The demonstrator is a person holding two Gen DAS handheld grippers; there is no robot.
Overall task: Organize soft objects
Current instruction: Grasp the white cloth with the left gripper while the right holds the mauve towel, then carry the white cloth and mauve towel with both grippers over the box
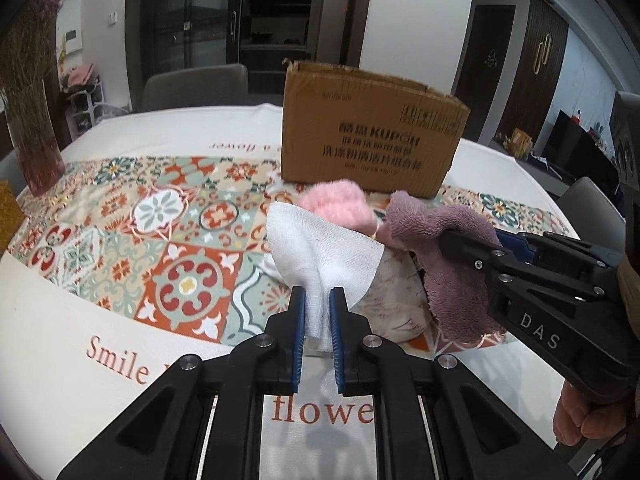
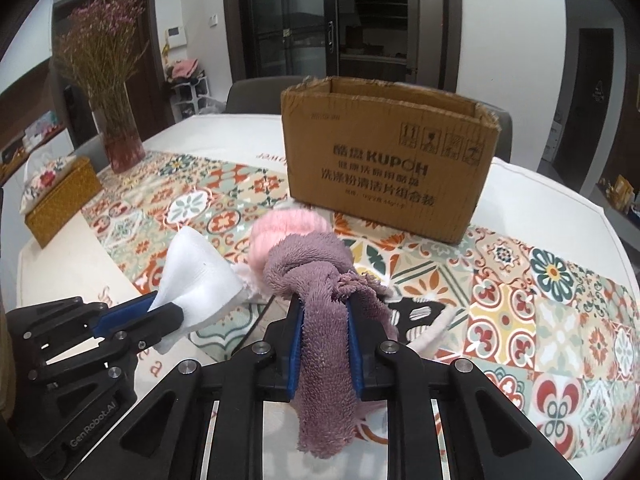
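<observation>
Seen from the left wrist: left gripper clenched on a bunched fold of white cloth, the fabric fanning out beyond the pads and hanging above the patterned tablecloth. Just to the right, the right gripper pinching a purple towel, with a fluffy pink item behind both and something pale and marbled lying underneath on the table. Beyond the pile, a cardboard box standing open-topped, well apart from both grippers. Seen from the right wrist: right gripper clamped on the purple towel, one end draped down between the jaws, the rest knotted up ahead of the tips against the pink item; left gripper off to the left, gripping the white cloth. Cardboard box straight ahead past the pile, its inside looking bare as far as visible — so nothing sorted yet, by the look of it. Two pieces picked up, none delivered; likely left to do — carrying both across to the box, then the pink item and whatever else lies below.
</observation>
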